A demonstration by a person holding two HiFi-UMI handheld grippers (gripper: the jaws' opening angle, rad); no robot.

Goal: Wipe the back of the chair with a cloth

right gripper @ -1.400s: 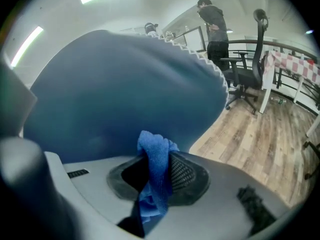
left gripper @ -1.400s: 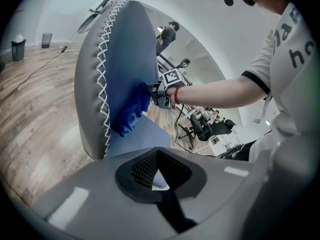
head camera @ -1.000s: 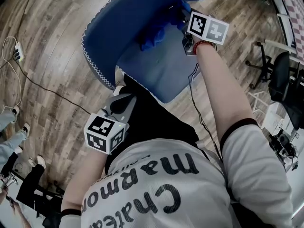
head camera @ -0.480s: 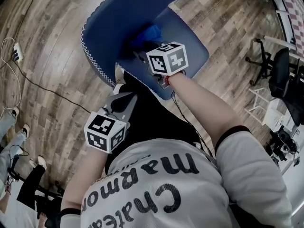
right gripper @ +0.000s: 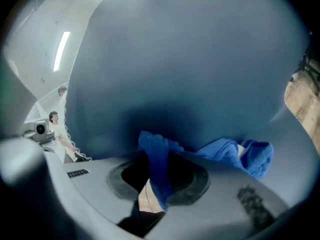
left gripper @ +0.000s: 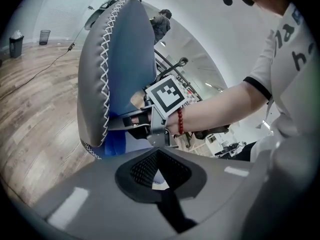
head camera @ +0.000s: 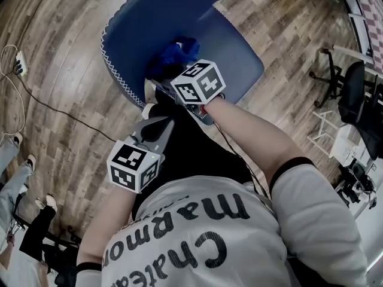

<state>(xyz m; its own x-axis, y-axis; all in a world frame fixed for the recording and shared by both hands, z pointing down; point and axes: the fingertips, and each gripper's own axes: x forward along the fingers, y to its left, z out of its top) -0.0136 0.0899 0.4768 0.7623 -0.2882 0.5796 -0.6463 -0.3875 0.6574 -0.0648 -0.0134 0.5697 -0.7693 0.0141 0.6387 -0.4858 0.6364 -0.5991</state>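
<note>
The blue chair's back (head camera: 161,17) has white stitching round its edge and stands in front of me, with its seat (head camera: 239,58) beyond. My right gripper (head camera: 176,70) is shut on a blue cloth (head camera: 173,55) and presses it against the lower part of the back. In the right gripper view the cloth (right gripper: 235,154) bunches between the jaws and the chair back (right gripper: 190,69). My left gripper (head camera: 157,123) hangs shut and empty near my body, short of the chair. The left gripper view shows the chair back (left gripper: 125,59) edge-on with the cloth (left gripper: 112,144) against it.
A power strip (head camera: 23,64) and its cable lie on the wooden floor at the left. A black office chair (head camera: 353,94) stands at the right. People's legs (head camera: 24,178) show at the lower left. A dark bin (left gripper: 16,44) stands far off.
My right gripper has drawn the cloth from the chair back's upper right down and left to its lower part, nearer my body. The left gripper has stayed put.
</note>
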